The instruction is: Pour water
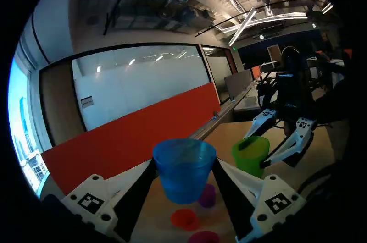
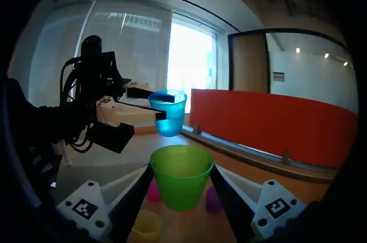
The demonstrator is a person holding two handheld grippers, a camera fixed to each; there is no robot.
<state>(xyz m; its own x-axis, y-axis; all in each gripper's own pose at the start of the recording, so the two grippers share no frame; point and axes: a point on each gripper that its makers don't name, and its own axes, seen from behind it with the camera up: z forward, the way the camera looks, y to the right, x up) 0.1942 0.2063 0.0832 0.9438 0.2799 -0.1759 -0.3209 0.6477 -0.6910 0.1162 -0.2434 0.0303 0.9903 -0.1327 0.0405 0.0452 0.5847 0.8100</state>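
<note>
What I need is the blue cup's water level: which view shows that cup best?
The left gripper view: the blue cup sits large and central, held by the left gripper. The right gripper view shows it smaller, farther off, a finger crossing its rim.

Your left gripper [image 1: 184, 165] has a cup [image 1: 184, 176] between its fingers, your right gripper [image 2: 181, 169] a second cup [image 2: 181, 185] – both upright above the table [image 1: 227, 134], near each other. Small cups [image 1: 185, 218] sit on the table below; a divider [image 2: 275, 124] runs behind.

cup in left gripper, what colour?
Blue cup, see-through; shows best in the left gripper view.
</note>
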